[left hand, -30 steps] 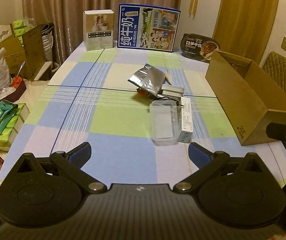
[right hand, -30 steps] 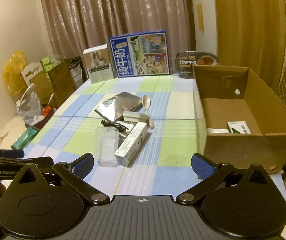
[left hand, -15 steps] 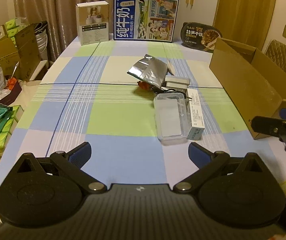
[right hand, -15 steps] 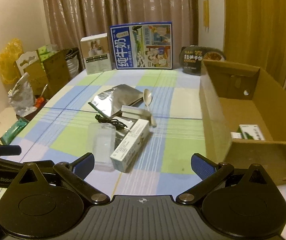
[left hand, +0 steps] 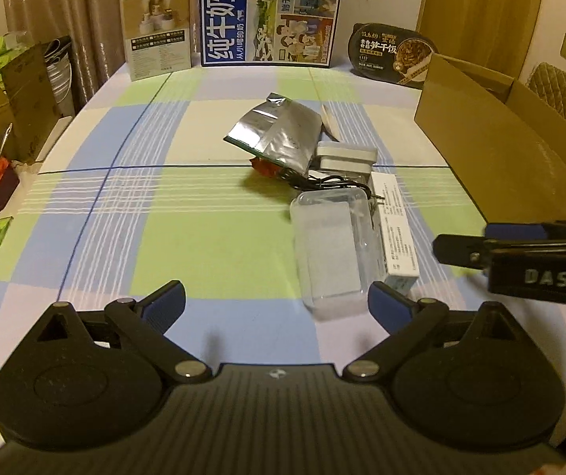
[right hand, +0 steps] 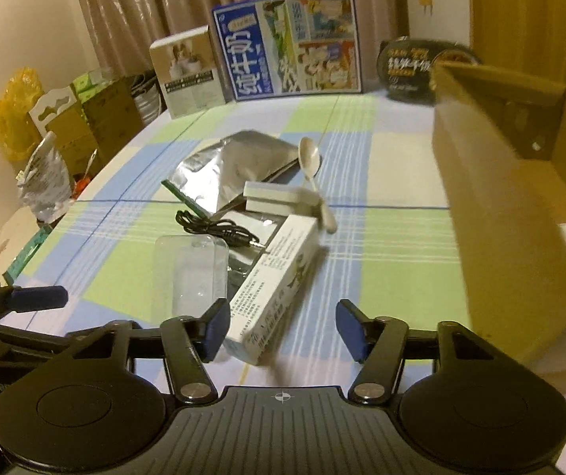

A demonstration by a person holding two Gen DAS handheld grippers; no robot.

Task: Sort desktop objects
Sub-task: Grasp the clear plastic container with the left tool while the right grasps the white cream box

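A pile lies mid-table: a clear plastic case [left hand: 328, 249] [right hand: 192, 273], a long white carton [left hand: 396, 229] [right hand: 279, 281], a black cable [left hand: 330, 184] [right hand: 219, 229], a small white box [left hand: 344, 156] [right hand: 271, 198], a silver foil pouch [left hand: 279, 134] [right hand: 235, 166] and a white spoon [right hand: 314, 174]. My left gripper [left hand: 277, 301] is open and empty, just short of the clear case. My right gripper [right hand: 283, 328] is open, with the near end of the white carton between its fingers; it shows from the side in the left wrist view [left hand: 520, 253].
An open cardboard box [left hand: 492, 138] [right hand: 512, 198] stands on the table's right side. A blue milk carton box [left hand: 269, 16], a beige box [left hand: 156, 31] and a black meal tray [left hand: 394, 53] stand along the far edge. Boxes and bags crowd the floor to the left.
Both grippers have moved forward and down toward the pile. The right gripper has swung left from the cardboard box onto the white carton, and its fingers stand closer together.
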